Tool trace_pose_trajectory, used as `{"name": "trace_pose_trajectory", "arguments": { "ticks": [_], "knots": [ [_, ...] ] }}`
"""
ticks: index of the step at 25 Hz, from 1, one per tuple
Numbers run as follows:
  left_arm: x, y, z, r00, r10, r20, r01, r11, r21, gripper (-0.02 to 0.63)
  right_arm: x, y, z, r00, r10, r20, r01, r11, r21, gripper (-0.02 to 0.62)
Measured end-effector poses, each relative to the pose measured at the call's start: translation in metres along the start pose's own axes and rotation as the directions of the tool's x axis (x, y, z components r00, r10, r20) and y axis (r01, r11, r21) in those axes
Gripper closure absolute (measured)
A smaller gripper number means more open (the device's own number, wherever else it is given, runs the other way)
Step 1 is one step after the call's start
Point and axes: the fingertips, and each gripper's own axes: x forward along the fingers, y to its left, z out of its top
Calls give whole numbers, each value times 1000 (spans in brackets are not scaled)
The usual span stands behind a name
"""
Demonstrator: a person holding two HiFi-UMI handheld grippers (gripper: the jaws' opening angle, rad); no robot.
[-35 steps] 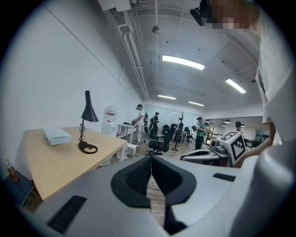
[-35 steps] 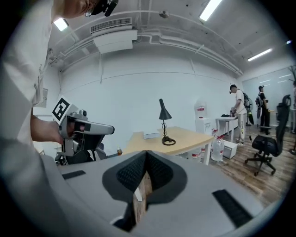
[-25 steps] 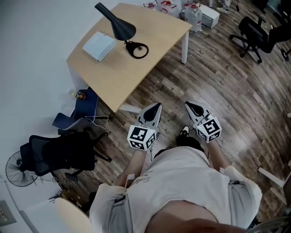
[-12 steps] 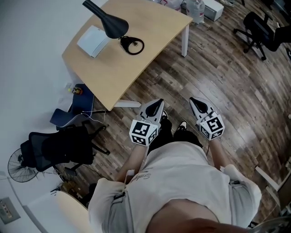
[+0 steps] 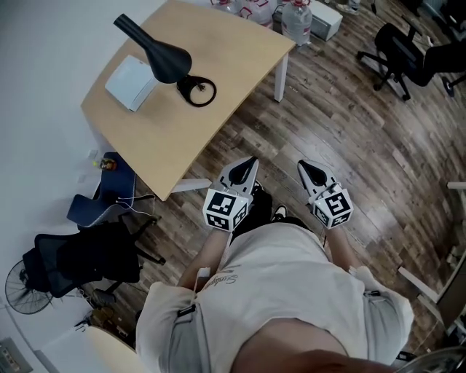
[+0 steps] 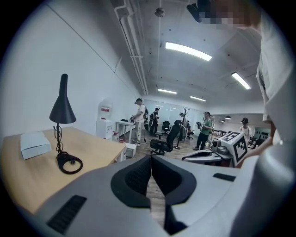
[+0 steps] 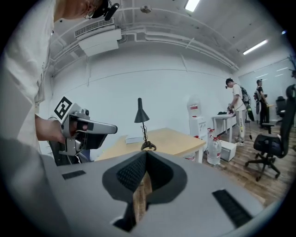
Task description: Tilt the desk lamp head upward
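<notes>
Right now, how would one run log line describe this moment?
stage: before contact | left gripper: shut, empty | right gripper: shut, empty | lamp: on table, untouched, head down

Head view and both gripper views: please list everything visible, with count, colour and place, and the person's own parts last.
Desk: one, light wood, upper left of the head view.
Lamp: one, black, on the desk, head pointing down.
Box: one, white, on the desk beside the lamp.
Water bottles: at least two, clear, on the floor at the desk's far corner.
Office chairs: at least three, black, one left of the desk, the others far right.
Fan: one, dark, on the floor at lower left.
Water dispenser: one, white, beyond the desk.
People: several, in the far background.
Left tongs: grey, shut, empty, over the floor.
Right tongs: grey, shut, empty, beside the left.
</notes>
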Motion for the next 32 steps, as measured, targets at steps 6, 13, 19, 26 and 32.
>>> {"name": "trace_pose_trajectory", "arguments": {
  "ticks": [6,13,19,26,32],
  "knots": [
    [30,64,45,997,23,77,-22,1000,-14,589,67,-18,46,999,41,5,-40,997,-60,600],
    [36,131,67,990,65,122,-68,997,20,589,149,-13,73,995,100,11,-99,992,-84,600],
    [33,169,69,988,105,112,-106,994,9,589,194,-11,84,988,157,-11,-157,985,-76,600],
    [34,206,75,974,194,113,-192,981,-32,589,234,-30,83,975,216,-57,-220,972,-83,600],
    [40,242,76,944,321,76,-313,944,-101,589,291,-42,82,935,338,-111,-350,928,-124,600]
  ]
}}
